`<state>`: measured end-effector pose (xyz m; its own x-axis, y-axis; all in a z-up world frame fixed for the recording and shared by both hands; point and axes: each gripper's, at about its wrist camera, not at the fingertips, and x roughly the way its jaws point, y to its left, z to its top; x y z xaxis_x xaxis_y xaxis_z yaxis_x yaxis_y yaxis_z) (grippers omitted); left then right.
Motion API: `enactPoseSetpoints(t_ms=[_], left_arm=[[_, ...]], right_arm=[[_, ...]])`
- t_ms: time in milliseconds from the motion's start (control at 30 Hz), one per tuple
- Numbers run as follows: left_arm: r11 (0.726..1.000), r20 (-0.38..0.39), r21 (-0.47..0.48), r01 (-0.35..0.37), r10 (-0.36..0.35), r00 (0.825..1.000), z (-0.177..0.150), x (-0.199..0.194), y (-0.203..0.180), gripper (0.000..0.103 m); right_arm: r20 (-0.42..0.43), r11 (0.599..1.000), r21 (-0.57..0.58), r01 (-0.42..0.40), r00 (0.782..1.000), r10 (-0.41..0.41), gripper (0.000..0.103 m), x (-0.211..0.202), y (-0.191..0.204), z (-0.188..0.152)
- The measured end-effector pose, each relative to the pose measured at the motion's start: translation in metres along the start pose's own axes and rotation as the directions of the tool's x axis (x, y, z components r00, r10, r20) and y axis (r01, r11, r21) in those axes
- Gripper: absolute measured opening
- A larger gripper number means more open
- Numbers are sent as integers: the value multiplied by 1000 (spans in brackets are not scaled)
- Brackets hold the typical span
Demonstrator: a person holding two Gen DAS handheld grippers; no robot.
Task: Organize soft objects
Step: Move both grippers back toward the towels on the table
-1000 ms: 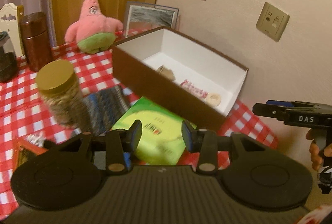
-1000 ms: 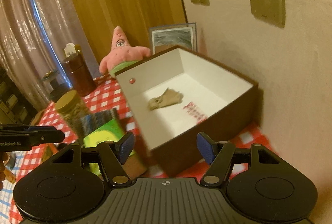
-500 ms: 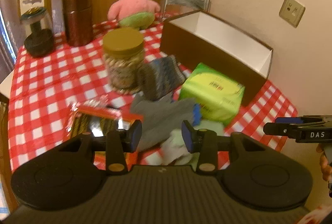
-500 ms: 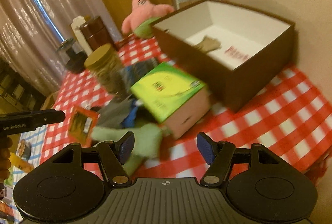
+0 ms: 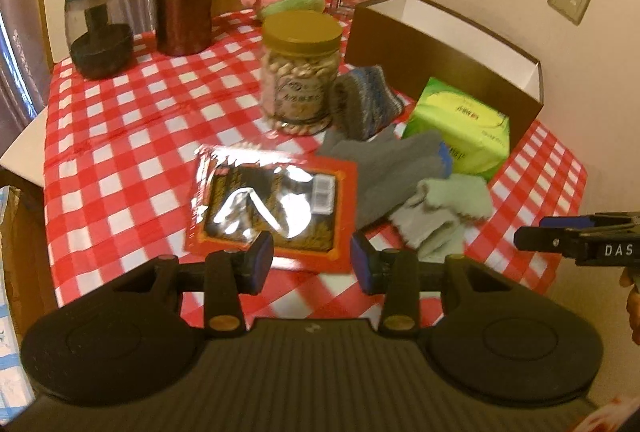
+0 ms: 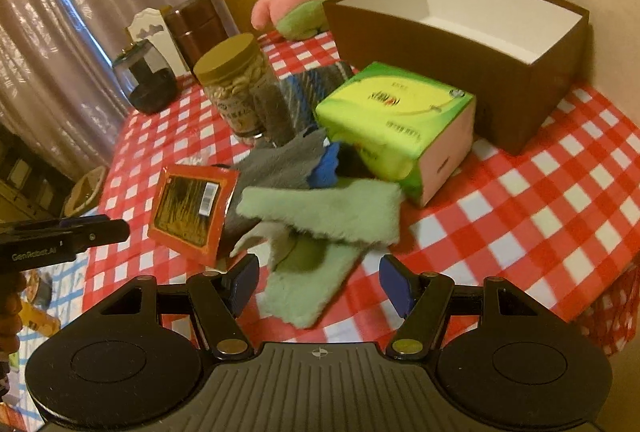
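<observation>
— Near the front edge of the tabletop (image 6: 520, 200), what lies under the right tongs (image 6: 318, 282)?

— A pale green fleecy cloth (image 6: 320, 216), rumpled, touching the grey glove (image 6: 280, 160) and the green tissue pack (image 6: 396, 120). Those tongs are spread and empty, hovering just above it.

— And the left tongs (image 5: 312, 260)?

— Partly spread, pinching nothing, above the red foil packet (image 5: 272, 200).

— How will the cloth handle?

— Light and limp, I'd judge; it will droop and may drag the glove. Pinch a raised fold near its middle. The brown box (image 6: 460, 44) sits far right.
</observation>
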<state>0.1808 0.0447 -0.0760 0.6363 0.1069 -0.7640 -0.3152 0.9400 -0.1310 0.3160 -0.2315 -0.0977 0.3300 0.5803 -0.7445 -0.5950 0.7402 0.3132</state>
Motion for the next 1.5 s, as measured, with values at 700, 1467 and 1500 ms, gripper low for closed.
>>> enactPoseSetpoints(t_ms=[700,1467,1500], left_arm=[[996,-36,-40,-76,74,997,-16,3,37,39],[1000,-27,23,20,-19,999,-36,-20,84,39],[998,-26,54,42,-40,999,-36,-19,92,39]], right_arm=[[0,998,-61,-21,1000,21,66,30,40,9],[38,999,-30,27,999,-26,66,28,88,-35],[54,999,-4,49,997,-49,66,30,97,-41]])
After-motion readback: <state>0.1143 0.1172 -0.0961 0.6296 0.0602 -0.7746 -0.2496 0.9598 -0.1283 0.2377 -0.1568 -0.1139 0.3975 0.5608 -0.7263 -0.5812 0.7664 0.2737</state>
